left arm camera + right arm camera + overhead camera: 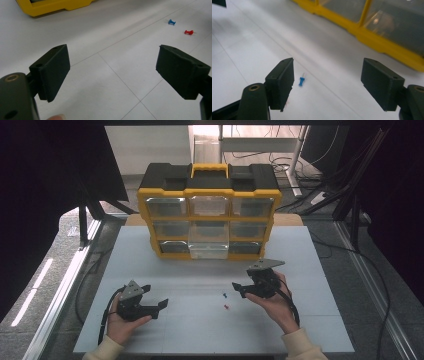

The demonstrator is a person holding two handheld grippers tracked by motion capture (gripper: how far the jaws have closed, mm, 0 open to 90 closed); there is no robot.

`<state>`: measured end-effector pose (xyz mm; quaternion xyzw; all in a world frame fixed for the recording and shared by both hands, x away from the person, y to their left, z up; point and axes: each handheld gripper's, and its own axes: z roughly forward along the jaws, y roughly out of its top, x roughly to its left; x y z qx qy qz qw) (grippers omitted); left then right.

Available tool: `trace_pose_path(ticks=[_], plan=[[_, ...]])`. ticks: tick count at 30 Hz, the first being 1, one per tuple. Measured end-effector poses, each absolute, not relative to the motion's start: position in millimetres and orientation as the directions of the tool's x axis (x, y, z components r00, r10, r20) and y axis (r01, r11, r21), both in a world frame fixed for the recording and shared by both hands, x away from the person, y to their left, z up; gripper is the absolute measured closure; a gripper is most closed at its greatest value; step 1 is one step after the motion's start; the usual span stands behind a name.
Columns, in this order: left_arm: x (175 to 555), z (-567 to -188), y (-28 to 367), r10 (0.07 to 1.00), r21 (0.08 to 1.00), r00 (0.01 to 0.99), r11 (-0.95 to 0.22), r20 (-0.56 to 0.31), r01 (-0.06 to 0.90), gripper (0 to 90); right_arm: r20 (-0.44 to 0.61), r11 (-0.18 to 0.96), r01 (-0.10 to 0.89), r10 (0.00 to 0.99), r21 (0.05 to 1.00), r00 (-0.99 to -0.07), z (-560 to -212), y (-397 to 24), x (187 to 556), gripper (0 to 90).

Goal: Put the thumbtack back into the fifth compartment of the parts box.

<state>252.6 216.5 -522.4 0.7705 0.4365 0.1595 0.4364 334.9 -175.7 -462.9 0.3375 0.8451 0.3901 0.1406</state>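
- Two pushpins lie on the bench [300,330] between both grippers: blue pushpin [301,81], red pushpin [188,32]
- right gripper [327,82] nearer, jaws spread, empty; the blue one lies just ahead near its left jaw
- left gripper [112,72] spread, empty, farther off

Right tool [327,83] jaws spread wide, nothing between the pads, over white desk [249,50]. Blue push pin [301,81] lies on desk just beside the left jaw. Yellow drawer organizer [387,47] with clear drawers across upper right, blurred.
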Motion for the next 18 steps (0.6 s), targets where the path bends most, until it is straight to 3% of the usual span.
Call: trace_pose_path(ticks=[18], plan=[[252.3, -522.8, 216.3, 0.812, 0.811, 0.569, -0.243, -0.130, 0.533, 12.1, 0.013, 0.574, 0.500, 0.649, 0.648, -0.761, -499.1, -141.7, 341.3, 27.7]])
